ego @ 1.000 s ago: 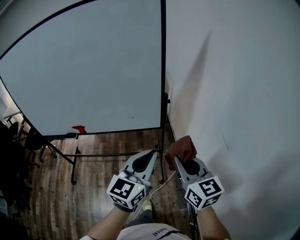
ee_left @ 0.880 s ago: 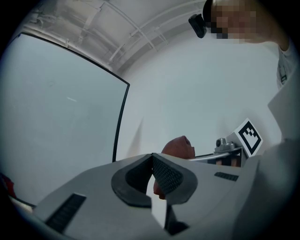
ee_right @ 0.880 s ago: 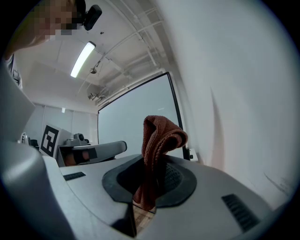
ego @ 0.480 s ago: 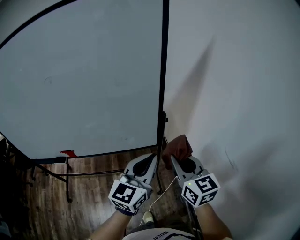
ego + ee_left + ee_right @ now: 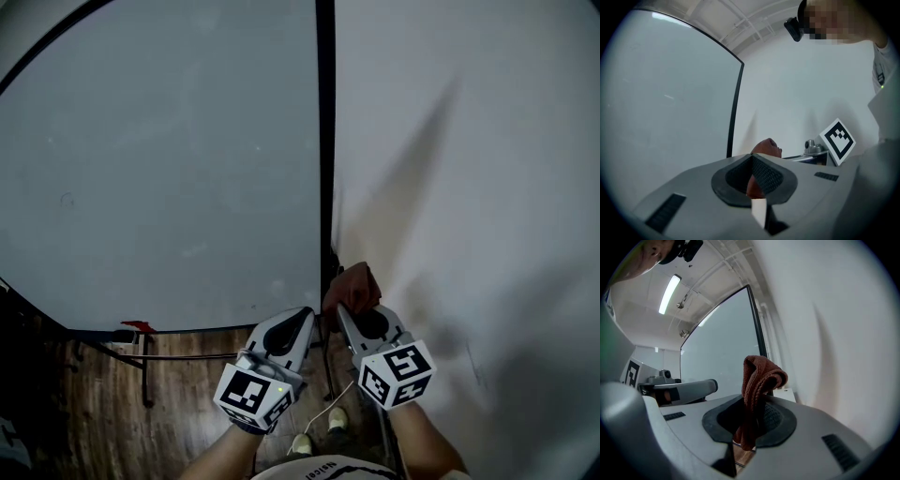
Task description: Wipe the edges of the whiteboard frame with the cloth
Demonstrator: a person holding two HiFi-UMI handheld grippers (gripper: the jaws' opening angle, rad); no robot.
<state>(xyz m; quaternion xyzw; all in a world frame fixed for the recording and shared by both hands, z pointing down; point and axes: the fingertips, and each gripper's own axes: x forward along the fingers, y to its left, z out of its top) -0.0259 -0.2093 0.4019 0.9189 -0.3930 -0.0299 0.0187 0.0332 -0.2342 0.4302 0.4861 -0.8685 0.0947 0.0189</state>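
The whiteboard fills the left of the head view, its black right frame edge running straight up. A brown-red cloth is bunched in my right gripper, which is shut on it; the cloth sits against the frame edge near the board's lower right corner. In the right gripper view the cloth stands folded above the jaws of the right gripper. My left gripper hangs just left of the cloth, shut and holding nothing. The left gripper sees the cloth beyond its tips.
A white wall stands right of the board. Below are the wooden floor, the dark stand legs, a red item on the tray, a thin white cable and the person's shoes.
Both grippers have risen and moved closer to the board. The cloth has come up to the right frame edge by the lower corner; the board now fills more of the view.
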